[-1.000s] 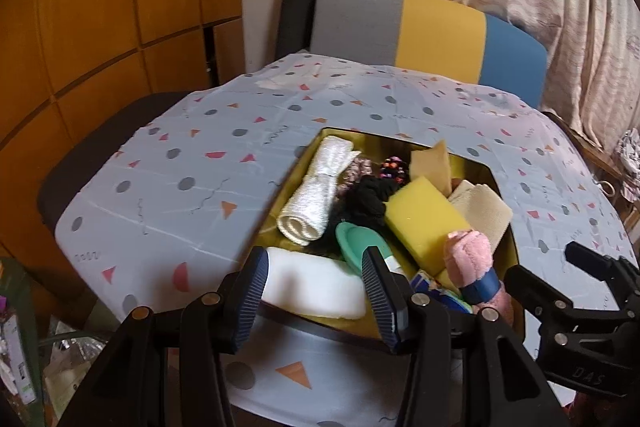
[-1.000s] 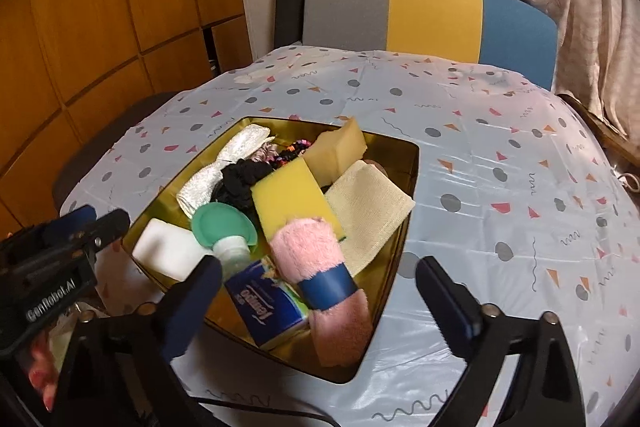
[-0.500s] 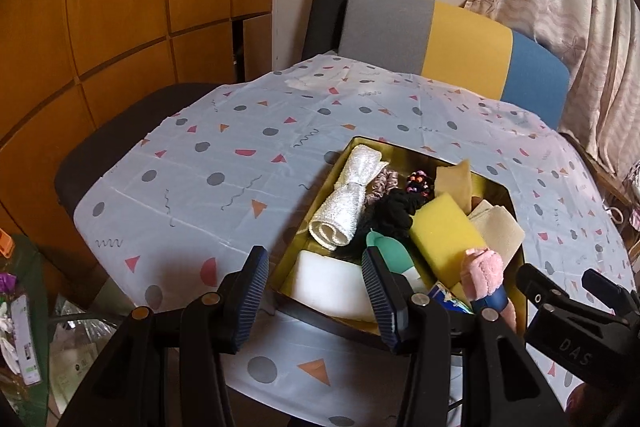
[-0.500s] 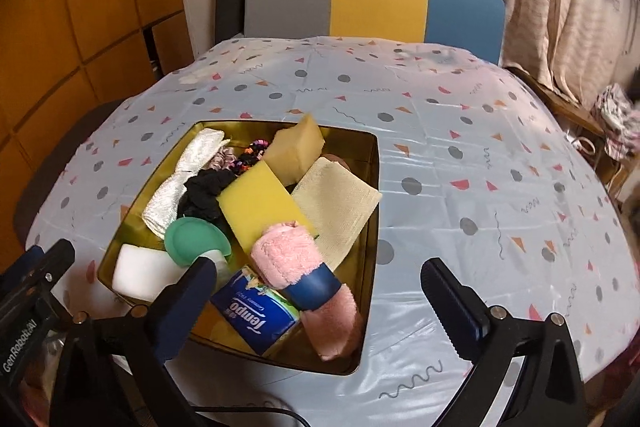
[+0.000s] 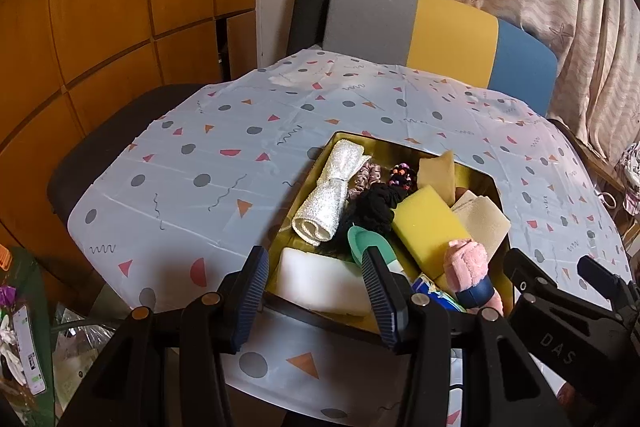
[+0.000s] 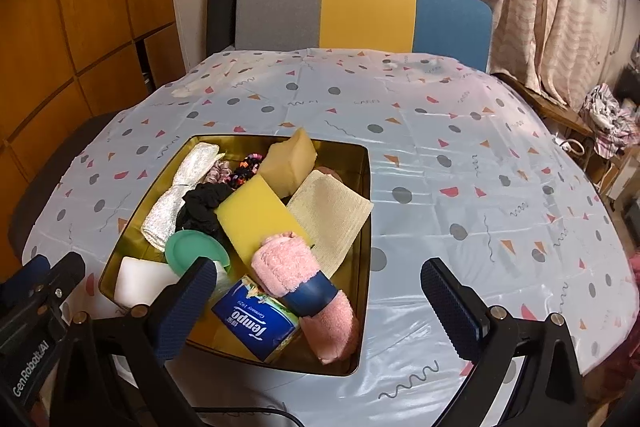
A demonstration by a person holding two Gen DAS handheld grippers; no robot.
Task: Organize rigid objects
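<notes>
While both tools, left tool (image 5: 316, 283) and right tool (image 6: 320, 291), hang released, the glossy gold tray (image 6: 362, 187) at lower left holds a spongy yellow block (image 6: 256, 219), a fuzzy pink roll (image 6: 296, 267) and a flat white bar (image 6: 140, 281).

You have one gold tray (image 6: 366, 187) on the worktop (image 6: 460, 155). In it you can count two yellow sponges (image 6: 256, 215), one white block (image 6: 140, 281), one beige cloth (image 6: 332, 215), one silver rolled cloth (image 6: 176, 195), one pink rolled towel (image 6: 296, 267), one tissue pack (image 6: 256, 323), one green-capped bottle (image 6: 192, 251) and about three hair scrunchies (image 6: 204, 203).
</notes>
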